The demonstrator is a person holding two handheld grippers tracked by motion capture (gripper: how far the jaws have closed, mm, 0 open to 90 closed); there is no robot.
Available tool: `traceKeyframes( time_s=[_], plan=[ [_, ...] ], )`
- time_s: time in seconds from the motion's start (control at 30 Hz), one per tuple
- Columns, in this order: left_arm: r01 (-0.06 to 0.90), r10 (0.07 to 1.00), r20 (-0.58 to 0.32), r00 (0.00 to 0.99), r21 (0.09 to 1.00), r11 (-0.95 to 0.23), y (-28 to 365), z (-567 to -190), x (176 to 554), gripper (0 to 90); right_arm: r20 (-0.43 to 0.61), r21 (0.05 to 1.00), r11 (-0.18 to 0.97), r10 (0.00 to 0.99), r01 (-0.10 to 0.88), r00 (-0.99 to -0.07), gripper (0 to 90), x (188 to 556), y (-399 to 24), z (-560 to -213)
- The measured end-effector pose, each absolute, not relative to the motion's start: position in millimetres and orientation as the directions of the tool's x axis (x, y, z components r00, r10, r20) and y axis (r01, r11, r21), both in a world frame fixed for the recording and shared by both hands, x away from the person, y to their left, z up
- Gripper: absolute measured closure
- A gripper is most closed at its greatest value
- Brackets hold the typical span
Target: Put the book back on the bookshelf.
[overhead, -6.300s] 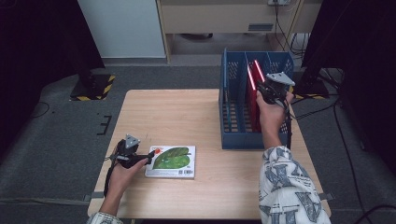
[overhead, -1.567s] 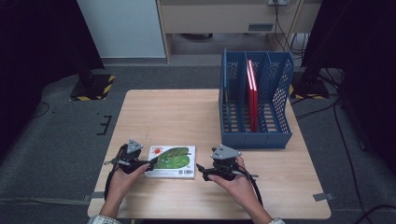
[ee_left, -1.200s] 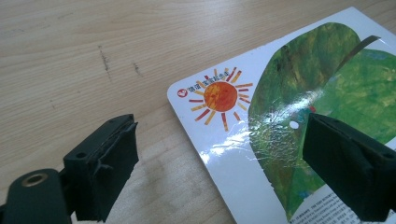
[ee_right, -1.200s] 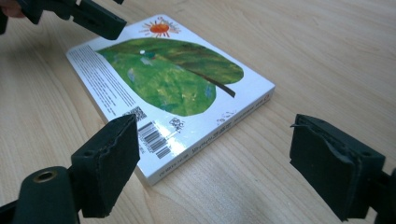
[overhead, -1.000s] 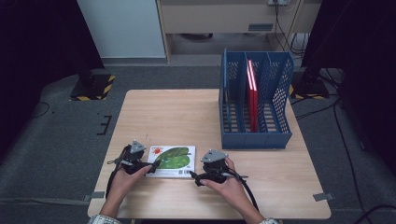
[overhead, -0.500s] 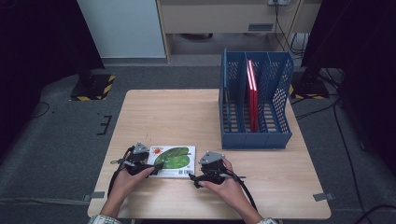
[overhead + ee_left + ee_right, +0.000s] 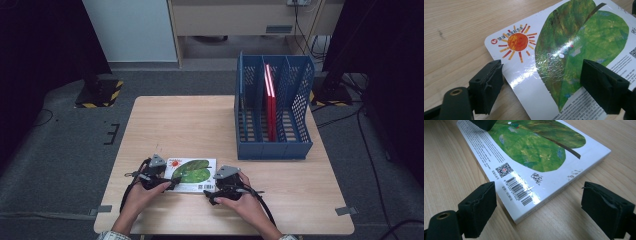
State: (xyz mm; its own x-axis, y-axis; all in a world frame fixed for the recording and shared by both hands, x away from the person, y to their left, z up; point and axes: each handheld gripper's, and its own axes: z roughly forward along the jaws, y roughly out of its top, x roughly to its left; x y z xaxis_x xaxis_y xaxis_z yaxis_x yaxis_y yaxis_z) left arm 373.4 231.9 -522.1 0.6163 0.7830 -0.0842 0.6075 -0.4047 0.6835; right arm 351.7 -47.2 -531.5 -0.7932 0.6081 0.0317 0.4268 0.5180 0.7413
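Note:
A thin picture book point(image 7: 192, 172) with a green leaf and an orange sun on its white cover lies flat near the table's front edge. My left gripper point(image 7: 171, 183) is at its left end. In the left gripper view the book point(image 7: 564, 57) runs between the two pads; the left pad point(image 7: 486, 87) is beside the book's edge and the right pad point(image 7: 604, 90) is over the cover. Its jaws have just been closing, and I see no squeeze. My right gripper point(image 7: 210, 193) stands open at the barcode corner point(image 7: 521, 195), its pads point(image 7: 477, 207) apart from the book.
A blue mesh file rack point(image 7: 272, 145) stands at the table's right rear, with a red book point(image 7: 270, 100) upright in its middle slot. The wooden table point(image 7: 190, 125) is bare between book and rack. A striped stand base point(image 7: 100, 95) is on the floor.
The right hand came from the rack to the book's right corner. Over the last second both grippers drew in toward the book, the left one onto its left end.

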Motion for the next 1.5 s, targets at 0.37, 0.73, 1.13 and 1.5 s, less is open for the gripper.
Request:
traceKeyframes(
  time_s=[0.37, 0.73, 1.13, 1.5],
  plan=[
    [0.603, 0.776, -0.082, 0.626, 0.682, -0.414, 219.1, -521.9, 369.0, 16.6, 0.043, 0.74, 0.508, 0.618, 0.441, -0.785, 12.5, 349.3, -62.1, -530.5],
    [0.603, 0.772, -0.084, 0.63, 0.679, -0.418, 211.8, -521.7, 366.3, 16.3, 0.054, 0.731, 0.51, 0.619, 0.453, -0.784, 11.3, 350.3, -70.9, -531.5],
    [0.576, 0.757, -0.068, 0.65, 0.694, -0.433, 213.2, -519.9, 373.8, 14.7, 0.053, 0.726, 0.518, 0.613, 0.452, -0.788, 12.5, 349.8, -74.5, -531.7],
    [0.57, 0.73, -0.079, 0.678, 0.684, -0.456, 218.6, -517.4, 402.1, 12.2, 0.049, 0.722, 0.53, 0.602, 0.445, -0.797, 10.5, 346.2, -66.1, -534.0]
  ],
)
